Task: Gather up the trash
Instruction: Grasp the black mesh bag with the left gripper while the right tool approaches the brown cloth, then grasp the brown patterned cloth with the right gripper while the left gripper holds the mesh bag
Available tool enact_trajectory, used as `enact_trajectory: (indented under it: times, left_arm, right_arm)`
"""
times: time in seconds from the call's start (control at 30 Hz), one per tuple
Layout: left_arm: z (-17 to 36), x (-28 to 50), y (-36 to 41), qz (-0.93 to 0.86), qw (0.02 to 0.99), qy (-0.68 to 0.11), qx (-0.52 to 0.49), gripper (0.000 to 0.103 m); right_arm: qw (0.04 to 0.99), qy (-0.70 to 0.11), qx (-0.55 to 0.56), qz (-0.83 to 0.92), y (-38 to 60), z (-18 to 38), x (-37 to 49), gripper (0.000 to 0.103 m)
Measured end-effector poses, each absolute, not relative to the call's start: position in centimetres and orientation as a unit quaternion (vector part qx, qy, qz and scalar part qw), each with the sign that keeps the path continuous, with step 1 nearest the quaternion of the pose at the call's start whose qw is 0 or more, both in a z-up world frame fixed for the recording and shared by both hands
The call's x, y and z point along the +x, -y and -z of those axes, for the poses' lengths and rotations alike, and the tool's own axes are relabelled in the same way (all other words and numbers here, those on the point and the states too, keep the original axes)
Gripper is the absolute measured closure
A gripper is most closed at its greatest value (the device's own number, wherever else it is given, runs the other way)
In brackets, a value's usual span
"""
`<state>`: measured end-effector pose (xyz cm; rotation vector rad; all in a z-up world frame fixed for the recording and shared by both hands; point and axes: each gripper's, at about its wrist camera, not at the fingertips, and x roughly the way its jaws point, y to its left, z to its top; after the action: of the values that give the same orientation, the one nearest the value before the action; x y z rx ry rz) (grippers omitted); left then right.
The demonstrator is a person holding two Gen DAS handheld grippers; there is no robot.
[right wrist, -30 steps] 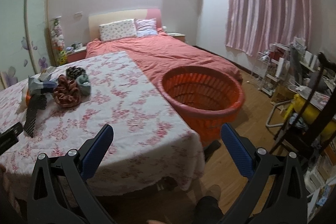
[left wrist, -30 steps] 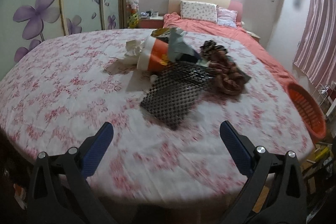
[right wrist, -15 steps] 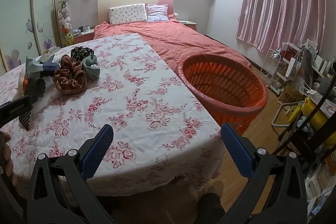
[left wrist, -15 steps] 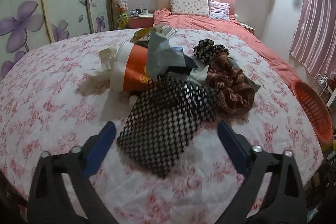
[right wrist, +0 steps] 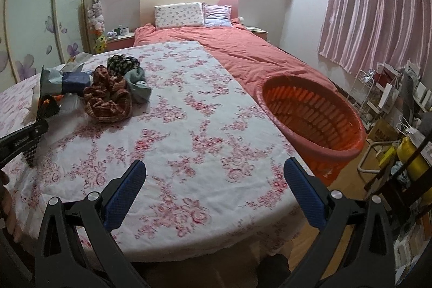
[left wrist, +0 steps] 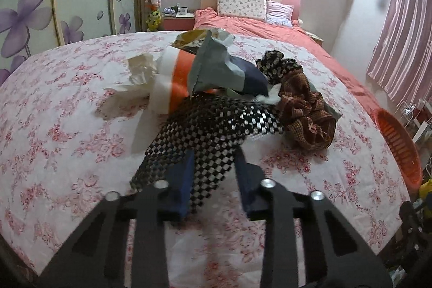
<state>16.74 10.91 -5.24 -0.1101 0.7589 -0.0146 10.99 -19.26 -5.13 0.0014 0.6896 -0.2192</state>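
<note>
Closed in since a second ago: left gripper (left wrist: 213, 169) now pinching near end of black checkered mesh (left wrist: 213, 126), by near edge of floral tablecloth (left wrist: 67, 112). Right gripper (right wrist: 214, 188) spread wide, holding nothing, over tablecloth's right edge beside orange basket (right wrist: 318, 118).

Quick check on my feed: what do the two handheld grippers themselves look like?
Both match. The left gripper and right gripper each have two matte black angular arms with triangular cut-outs, silver round pivot bolts, and blue textured pads on the fingers. No cables or sleeves visible.
</note>
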Motion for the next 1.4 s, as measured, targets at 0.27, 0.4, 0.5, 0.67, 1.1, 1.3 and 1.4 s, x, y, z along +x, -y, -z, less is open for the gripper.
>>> enact_trajectory:
  times: [0.27,0.4,0.5,0.67,1.1,1.3,1.4]
  left_arm:
    - [4.7,15.5,-15.3,-0.002,0.927,-0.361,-0.099,0.099]
    - [3.5,14.8,-16.7,-0.005,0.932,-0.347,-0.105,0.099]
    - [2.4,14.4,-17.7,-0.009,0.936,-0.335,-0.109,0.099]
    - [0.7,13.8,-19.4,-0.016,0.943,-0.312,-0.116,0.100]
    - [-2.1,13.3,-21.9,-0.018,0.952,-0.279,-0.124,0.100]
    - [-2.6,13.6,-21.8,-0.009,0.953,-0.275,-0.124,0.100]
    - [-2.8,13.8,-21.4,-0.004,0.954,-0.273,-0.122,0.100]
  right_arm:
    - [0.938,-0.337,-0.005,0.083,17.6,5.0,12.1,0.002]
    - [0.941,-0.333,-0.002,0.062,16.6,4.6,13.1,0.006]
    - [0.941,-0.334,0.013,0.047,16.1,4.4,14.2,0.009]
    - [0.940,-0.338,0.042,0.017,15.0,4.0,16.1,0.014]
    - [0.935,-0.350,0.047,-0.029,11.1,4.4,21.0,0.037]
    - [0.920,-0.384,0.057,-0.056,9.8,5.7,23.5,0.049]
    - [0.909,-0.409,0.043,-0.068,9.0,6.9,24.4,0.070]
